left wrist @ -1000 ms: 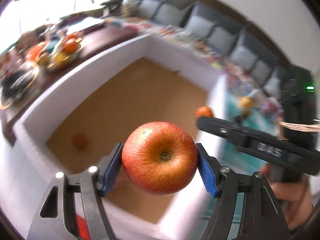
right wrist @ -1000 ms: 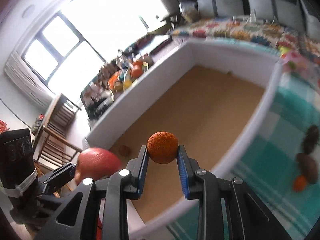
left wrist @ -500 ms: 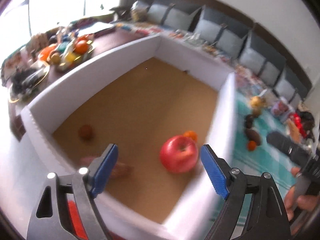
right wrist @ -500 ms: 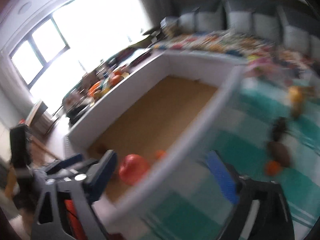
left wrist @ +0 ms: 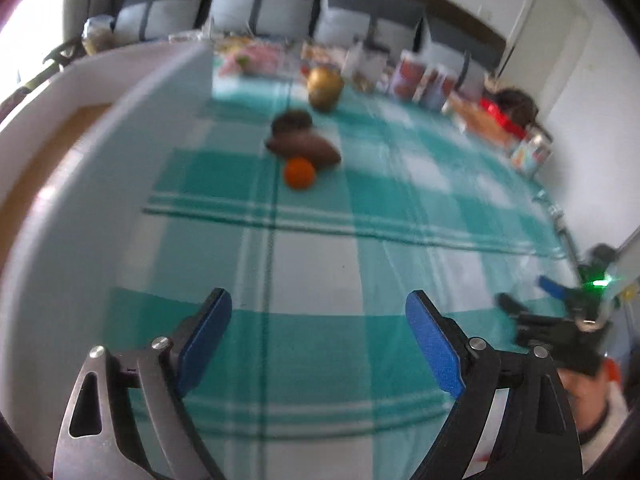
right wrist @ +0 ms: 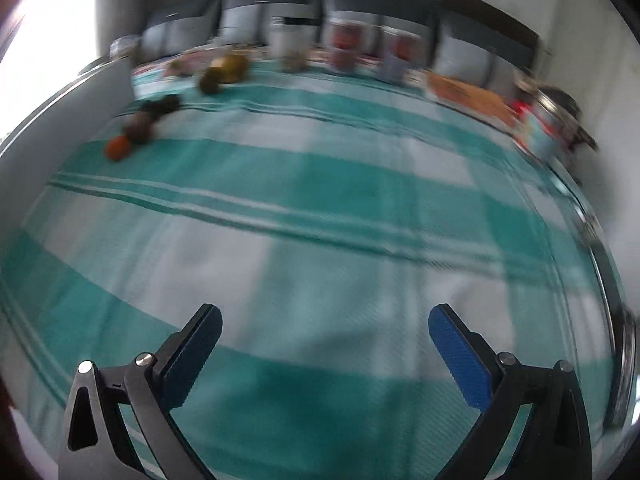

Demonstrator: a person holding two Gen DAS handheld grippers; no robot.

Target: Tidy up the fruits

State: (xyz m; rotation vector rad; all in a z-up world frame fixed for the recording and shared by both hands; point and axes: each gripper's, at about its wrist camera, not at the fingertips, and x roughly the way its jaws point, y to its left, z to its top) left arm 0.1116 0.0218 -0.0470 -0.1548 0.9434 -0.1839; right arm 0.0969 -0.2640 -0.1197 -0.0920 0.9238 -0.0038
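Our left gripper (left wrist: 318,314) and right gripper (right wrist: 324,328) gape wide, holding nothing, above the teal checked cloth (left wrist: 320,248). Just right of the white box (left wrist: 80,92), an orange (left wrist: 299,173) touches a brown fruit (left wrist: 304,148).

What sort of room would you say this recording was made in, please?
Most likely a home living or dining room: a table under a teal checked tablecloth carries loose fruit such as a small orange, and a row of grey cushions lines the wall behind it.
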